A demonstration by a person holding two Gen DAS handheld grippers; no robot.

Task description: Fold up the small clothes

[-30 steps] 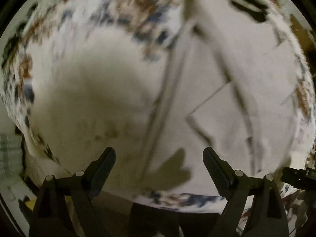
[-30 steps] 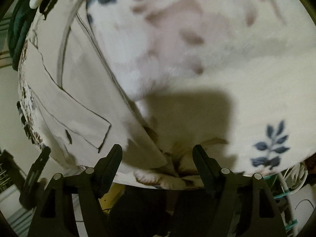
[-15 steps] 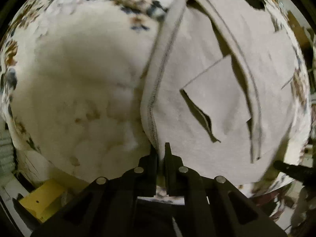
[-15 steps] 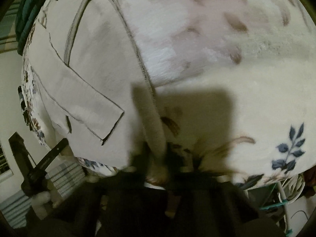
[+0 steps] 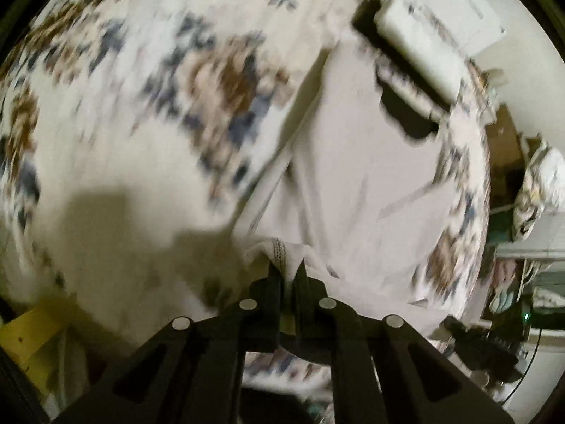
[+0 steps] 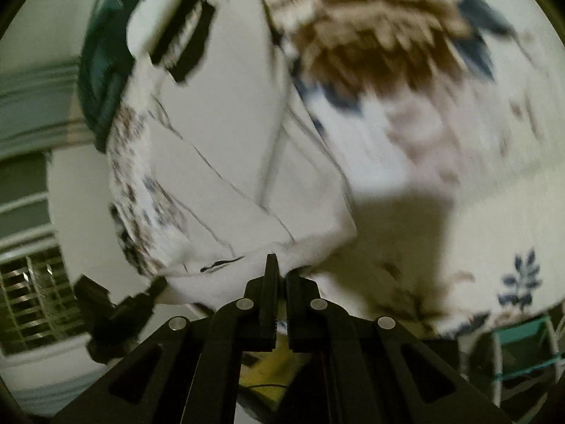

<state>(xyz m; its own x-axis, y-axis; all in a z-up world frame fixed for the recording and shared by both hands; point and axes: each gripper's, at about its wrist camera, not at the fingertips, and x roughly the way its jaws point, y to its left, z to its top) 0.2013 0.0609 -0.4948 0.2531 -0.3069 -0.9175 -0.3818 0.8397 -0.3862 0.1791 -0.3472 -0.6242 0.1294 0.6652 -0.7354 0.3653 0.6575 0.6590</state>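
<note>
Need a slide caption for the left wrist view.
Left gripper shut on the hem of a pale garment lying on a floral blanket.

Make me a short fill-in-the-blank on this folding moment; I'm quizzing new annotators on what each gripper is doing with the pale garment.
1. The left gripper is ____ on the near edge of the pale garment.
2. The right gripper is pinching the same garment's ____ edge.
3. The garment lies on a ____-patterned blanket.
4. The number of grippers holding cloth is ____.

Missing words: shut; near; floral; two
</note>
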